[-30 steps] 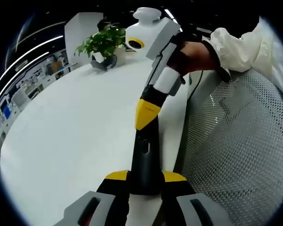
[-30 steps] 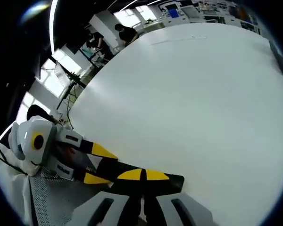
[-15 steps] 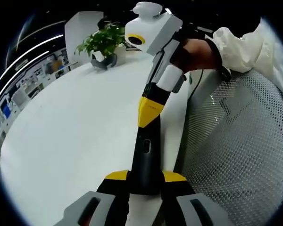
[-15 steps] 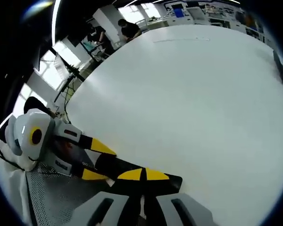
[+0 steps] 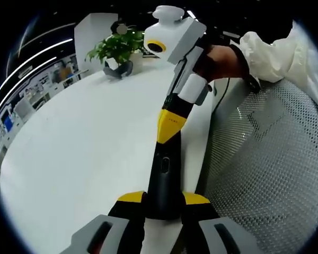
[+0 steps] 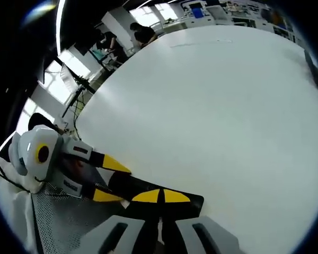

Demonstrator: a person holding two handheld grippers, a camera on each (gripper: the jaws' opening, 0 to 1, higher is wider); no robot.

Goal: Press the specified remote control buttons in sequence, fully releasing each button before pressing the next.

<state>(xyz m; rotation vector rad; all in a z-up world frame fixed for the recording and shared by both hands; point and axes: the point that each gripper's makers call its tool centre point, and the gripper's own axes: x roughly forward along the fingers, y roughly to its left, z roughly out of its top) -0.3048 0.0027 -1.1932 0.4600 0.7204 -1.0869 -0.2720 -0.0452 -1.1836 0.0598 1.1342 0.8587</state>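
A broad white table [image 5: 79, 137] carries everything, its surface smooth and mostly bare across the middle [image 6: 217, 106]. At its far edge in the left gripper view stands a leafy green plant [image 5: 116, 47] in a grey faceted pot [image 5: 116, 69]. To the right, just beside the table's edge, lies white mesh [image 5: 270, 159].

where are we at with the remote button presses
Done: the left gripper is shut on the black remote, held over the white table. In hand: the right gripper, jaws shut, has its yellow tip on the remote's far end. Left: how many presses remain can't be told.
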